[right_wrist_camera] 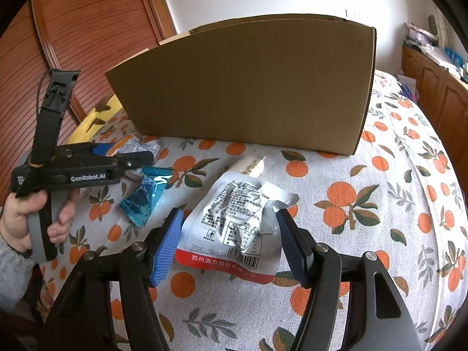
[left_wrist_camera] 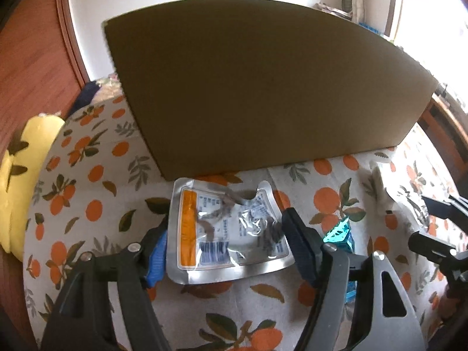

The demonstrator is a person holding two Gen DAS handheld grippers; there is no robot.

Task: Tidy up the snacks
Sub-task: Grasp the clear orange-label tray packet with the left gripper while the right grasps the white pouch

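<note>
Bedroom setup: bed with orange-print sheet [right_wrist_camera: 380,193], wooden wardrobe doors behind, cardboard box [right_wrist_camera: 248,87] standing on the sheet as the likely drop target. Box interior isn't visible from either wrist view, so can't tell whether anything is in it yet. At least four snacks are still out on the sheet in front of the box: a silver pouch with an orange stripe [left_wrist_camera: 228,231], a white pouch with a red bottom band [right_wrist_camera: 234,228], a teal foil wrapper [right_wrist_camera: 146,199], and a small pale bar [right_wrist_camera: 251,165] lying just beyond the white pouch, near the box. Left gripper [left_wrist_camera: 225,239] is spread, jaws straddling the silver pouch; pads sit at its edges but aren't visibly squeezing it, pouch lies flat on the sheet. Right gripper [right_wrist_camera: 228,239] is also spread around the white pouch, which rests on the sheet; right pad is at the crumpled edge, no clear pinch. A hand [right_wrist_camera: 38,216] holds the left tool's handle. My read: early-to-mid stage, both tools lined up for a pick, nothing lifted, all four visible items still to be boxed.
</note>
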